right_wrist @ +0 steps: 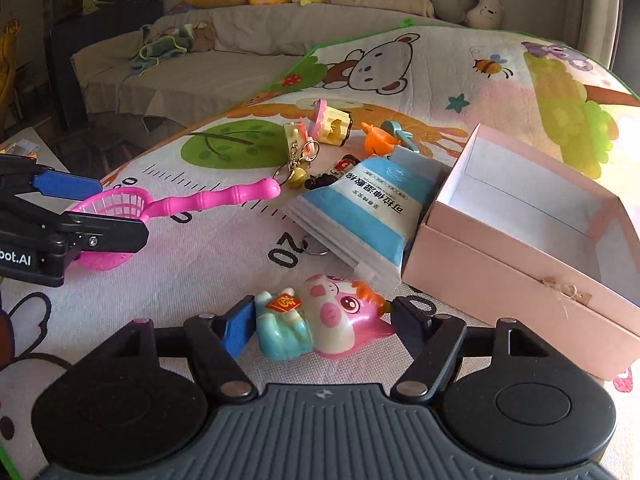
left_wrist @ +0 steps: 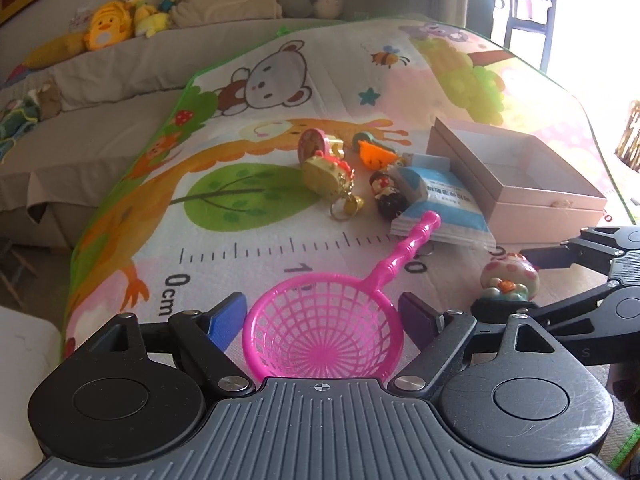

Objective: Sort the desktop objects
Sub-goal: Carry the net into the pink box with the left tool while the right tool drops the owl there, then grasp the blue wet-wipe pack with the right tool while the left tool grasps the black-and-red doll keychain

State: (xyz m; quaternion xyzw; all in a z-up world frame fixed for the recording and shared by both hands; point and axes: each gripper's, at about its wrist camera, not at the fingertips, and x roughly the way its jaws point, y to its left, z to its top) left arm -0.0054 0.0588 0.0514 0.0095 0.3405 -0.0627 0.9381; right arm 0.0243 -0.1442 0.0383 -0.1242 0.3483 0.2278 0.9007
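Observation:
A pink toy net (left_wrist: 324, 332) lies on the play mat, its basket between my left gripper's (left_wrist: 324, 320) open fingers, handle pointing away; it also shows in the right wrist view (right_wrist: 120, 208). A pig figurine (right_wrist: 320, 320) lies on its side between my right gripper's (right_wrist: 324, 320) open fingers; whether they touch it is unclear. It also shows in the left wrist view (left_wrist: 510, 278). An open pink box (right_wrist: 516, 240) stands at the right, seemingly empty. A blue-and-white packet (right_wrist: 360, 216) leans beside it.
Small toys lie beyond the packet: a gold keychain (left_wrist: 326, 178), a pink-and-yellow toy (right_wrist: 332, 122), an orange toy (right_wrist: 378, 140), a dark doll (left_wrist: 386, 194). The cartoon play mat (left_wrist: 260, 220) covers the surface. A sofa with plush toys (left_wrist: 108, 28) stands behind.

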